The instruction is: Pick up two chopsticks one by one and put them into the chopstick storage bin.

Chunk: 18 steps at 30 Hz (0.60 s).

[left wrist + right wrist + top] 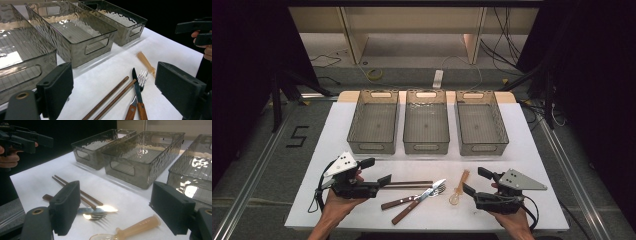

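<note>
A knife (419,197), a fork (414,196), a pair of chopsticks (411,184) and a translucent amber spoon (458,188) lie on the near part of the white table (337,125), between two hand-held grippers. The left gripper (379,171) points right toward the chopsticks, its jaws wide apart with nothing between them; the right gripper (474,182) points left toward the spoon, jaws equally wide and holding nothing.

Bare tabletop lies between the cutlery and the row of bins, and more on both sides out to the table's left and right edges; the near edge runs close below the handles.

At the far side, three smoky clear plastic bins stand side by side: the left bin (373,121), the middle bin (426,121) and the right bin (480,122), each with nothing visible inside.

The chopsticks lie left to right. Knife and fork cross, wooden handles near-left, blade and tines far-right. The spoon's bowl is nearest, handle pointing away.
</note>
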Each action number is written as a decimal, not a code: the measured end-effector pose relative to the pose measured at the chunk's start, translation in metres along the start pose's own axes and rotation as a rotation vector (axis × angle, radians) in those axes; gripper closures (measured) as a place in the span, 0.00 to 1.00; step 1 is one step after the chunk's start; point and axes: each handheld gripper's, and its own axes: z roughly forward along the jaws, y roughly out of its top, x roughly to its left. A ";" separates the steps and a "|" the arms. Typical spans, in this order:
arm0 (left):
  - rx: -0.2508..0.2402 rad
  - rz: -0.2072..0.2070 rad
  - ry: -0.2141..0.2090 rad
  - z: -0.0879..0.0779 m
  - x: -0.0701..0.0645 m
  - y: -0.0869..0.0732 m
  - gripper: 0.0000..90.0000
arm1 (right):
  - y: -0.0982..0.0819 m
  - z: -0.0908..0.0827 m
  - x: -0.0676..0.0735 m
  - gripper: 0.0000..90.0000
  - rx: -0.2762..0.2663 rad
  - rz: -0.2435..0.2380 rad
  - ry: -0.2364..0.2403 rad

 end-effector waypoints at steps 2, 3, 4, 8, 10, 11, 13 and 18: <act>0.006 0.000 0.001 0.001 0.000 0.000 0.16 | 0.000 0.000 0.000 0.28 -0.001 0.002 0.001; 0.020 0.005 0.008 0.002 0.000 0.000 0.16 | 0.000 0.000 0.000 0.28 -0.004 0.004 0.002; 0.020 0.005 0.008 0.002 0.000 0.000 0.16 | 0.000 0.000 0.000 0.28 -0.004 0.004 0.002; 0.044 0.010 0.009 0.004 0.000 0.001 0.16 | 0.000 0.000 -0.001 0.28 0.001 0.009 0.003; 0.059 0.015 0.010 0.006 -0.001 0.002 0.16 | 0.000 0.000 -0.001 0.28 0.003 0.010 0.003; 0.069 0.018 0.013 0.007 -0.002 0.002 0.16 | 0.000 0.000 -0.001 0.28 0.004 0.009 0.005; 0.097 0.025 0.017 0.009 -0.002 0.004 0.16 | 0.000 0.001 -0.001 0.28 0.004 0.008 0.006; 0.208 0.066 0.024 0.019 -0.004 0.011 0.17 | 0.001 0.000 -0.002 0.28 0.010 0.010 0.005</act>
